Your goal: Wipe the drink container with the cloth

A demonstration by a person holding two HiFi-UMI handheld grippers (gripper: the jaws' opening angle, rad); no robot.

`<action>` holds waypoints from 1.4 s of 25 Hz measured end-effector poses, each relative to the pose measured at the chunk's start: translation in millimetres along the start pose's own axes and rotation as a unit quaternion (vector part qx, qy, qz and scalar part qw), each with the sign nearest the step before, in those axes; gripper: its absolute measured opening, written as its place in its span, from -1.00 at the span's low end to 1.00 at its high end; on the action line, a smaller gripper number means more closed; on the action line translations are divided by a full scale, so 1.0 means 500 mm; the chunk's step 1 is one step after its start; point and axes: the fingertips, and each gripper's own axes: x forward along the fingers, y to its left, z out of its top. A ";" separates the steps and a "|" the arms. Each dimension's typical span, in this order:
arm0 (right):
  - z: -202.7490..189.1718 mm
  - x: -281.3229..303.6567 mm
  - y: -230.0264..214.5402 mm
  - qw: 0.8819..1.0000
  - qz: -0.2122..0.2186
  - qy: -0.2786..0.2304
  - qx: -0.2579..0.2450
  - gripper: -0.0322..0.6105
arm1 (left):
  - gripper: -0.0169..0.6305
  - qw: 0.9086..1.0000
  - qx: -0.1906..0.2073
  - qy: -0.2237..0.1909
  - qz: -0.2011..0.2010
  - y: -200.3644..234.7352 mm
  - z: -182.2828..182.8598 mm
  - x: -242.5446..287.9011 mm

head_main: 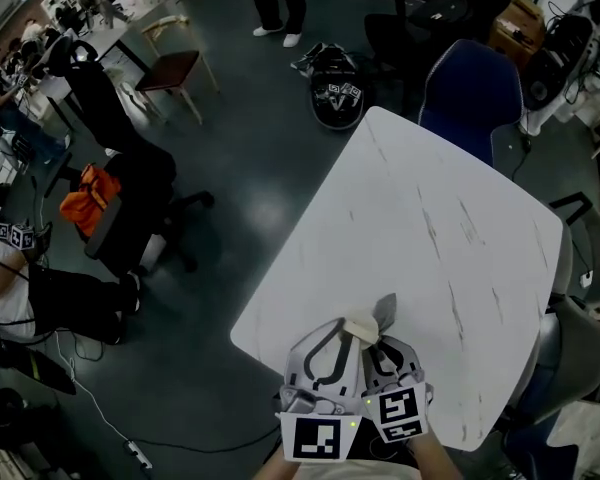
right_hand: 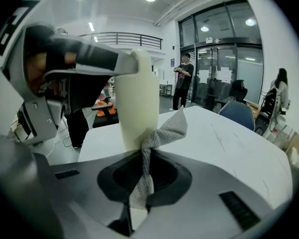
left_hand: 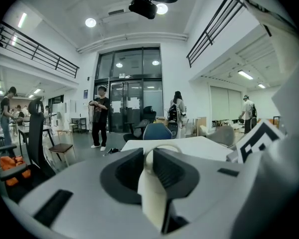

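Right gripper view | drink container [right_hand: 137, 103]: cream, smooth | cloth [right_hand: 170, 129]: grey mesh

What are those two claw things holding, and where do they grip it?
The left gripper pinches the cream drink container near its top; the right gripper pinches the grey cloth by a bunched-up part.

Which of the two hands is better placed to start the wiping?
Right. The right gripper is shut on the cloth, which hangs right at the side of the container. The left gripper is shut on the container, so it can only steady it.
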 end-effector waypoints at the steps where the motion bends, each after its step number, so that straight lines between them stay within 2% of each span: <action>1: -0.010 0.007 0.000 1.000 0.000 0.006 0.000 -0.80 | -0.74 1.000 0.000 0.001 -0.002 -0.001 -0.001 0.000; 9: -0.033 0.030 -0.001 1.000 0.003 0.024 0.011 -0.80 | -0.74 1.000 0.002 -0.005 -0.008 0.002 0.004 0.001; 16: 0.002 0.001 0.002 0.999 0.002 0.010 -0.035 -0.80 | -0.75 0.999 0.018 -0.004 -0.029 0.000 0.006 -0.001; 22: 0.045 -0.031 0.007 0.998 0.016 -0.011 -0.059 -0.80 | -0.75 0.996 0.031 -0.005 -0.081 0.003 0.008 0.002; 26: 0.069 -0.048 0.014 0.995 0.039 -0.017 -0.085 -0.80 | -0.75 0.990 0.049 0.000 -0.132 0.005 0.007 0.006; 31: 0.079 -0.054 0.024 0.988 0.073 0.004 -0.138 -0.80 | -0.75 0.980 0.067 0.002 -0.187 0.007 0.007 0.008; 35: 0.072 -0.047 0.022 0.982 0.084 0.022 -0.165 -0.80 | -0.75 0.974 0.076 0.004 -0.215 0.004 0.010 0.012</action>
